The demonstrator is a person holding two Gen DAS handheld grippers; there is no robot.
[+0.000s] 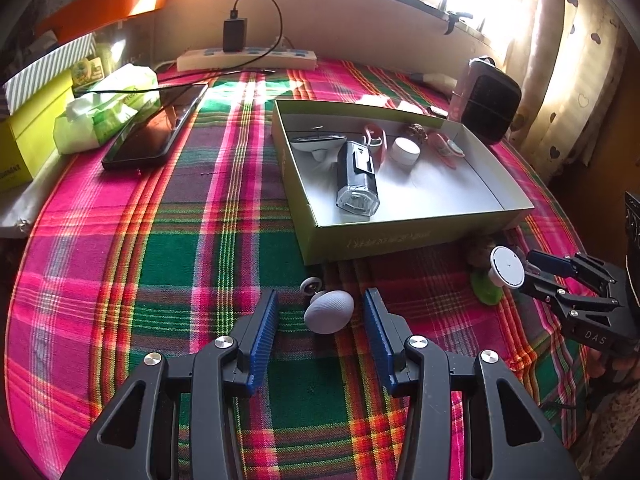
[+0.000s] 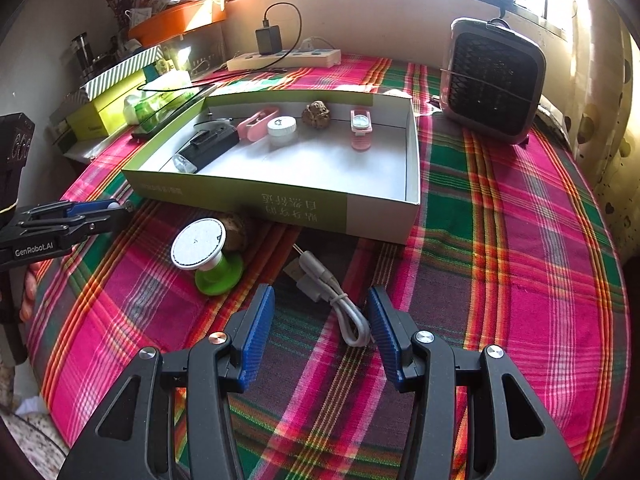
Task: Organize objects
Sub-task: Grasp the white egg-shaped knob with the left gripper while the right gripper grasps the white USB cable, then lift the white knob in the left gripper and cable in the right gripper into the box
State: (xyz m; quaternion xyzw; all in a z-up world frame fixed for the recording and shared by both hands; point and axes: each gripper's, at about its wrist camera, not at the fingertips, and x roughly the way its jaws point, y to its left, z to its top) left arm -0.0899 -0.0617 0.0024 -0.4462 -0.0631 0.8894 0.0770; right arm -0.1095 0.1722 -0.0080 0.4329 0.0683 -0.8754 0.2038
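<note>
Box: shallow green cardboard box, white inside, lying open on the plaid cloth of the desk. Contents: a black bike light, a white jar, a pink clip, a brown knobbly lump, a pink flat case and a dark oval piece by the left wall.

Grey knob: small egg-shaped piece with a short stem and a round foot, lying on the cloth just in front of the box. It sits between the blue pads of the left hand-held gripper; the jaws stand wide and released, with a gap on either side of the knob.

White cable: short coiled lead with a plug, on the cloth in front of the box. The right hand-held gripper is released, the cable between its pads, whether the right pad touches it is unclear.

Green-footed white disc: stands tilted near the box front, beside a brown lump.

Surroundings: phone, power strip with charger, small fan, window behind.
</note>
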